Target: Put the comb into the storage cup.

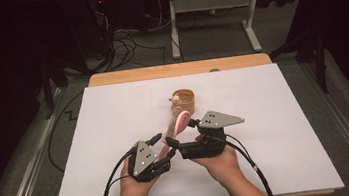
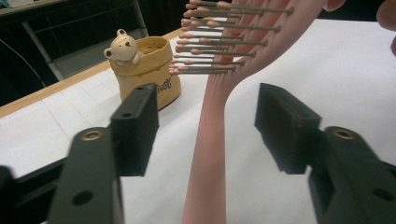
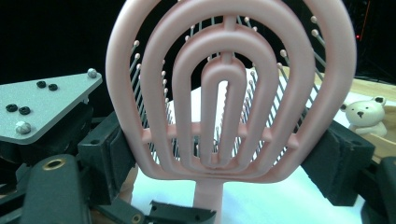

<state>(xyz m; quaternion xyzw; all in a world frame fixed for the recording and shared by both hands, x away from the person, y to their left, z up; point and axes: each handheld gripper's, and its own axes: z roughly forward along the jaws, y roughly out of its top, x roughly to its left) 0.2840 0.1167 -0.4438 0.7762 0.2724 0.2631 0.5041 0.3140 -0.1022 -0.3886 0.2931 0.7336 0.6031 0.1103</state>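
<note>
only blurred, unreadable lettering on the bear pot [image 2: 149,70].

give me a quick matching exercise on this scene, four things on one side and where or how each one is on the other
Things:
1. pink hairbrush
2. bear pot
3. left gripper
4. right gripper

States:
A. jaws apart on either side of the brush's handle
B. stands on the white table top, beyond the brush
C. held up above the table, bristles toward the pot
D. jaws at both edges of the brush's head

Pairs: 1-C, 2-B, 3-A, 4-D
</note>
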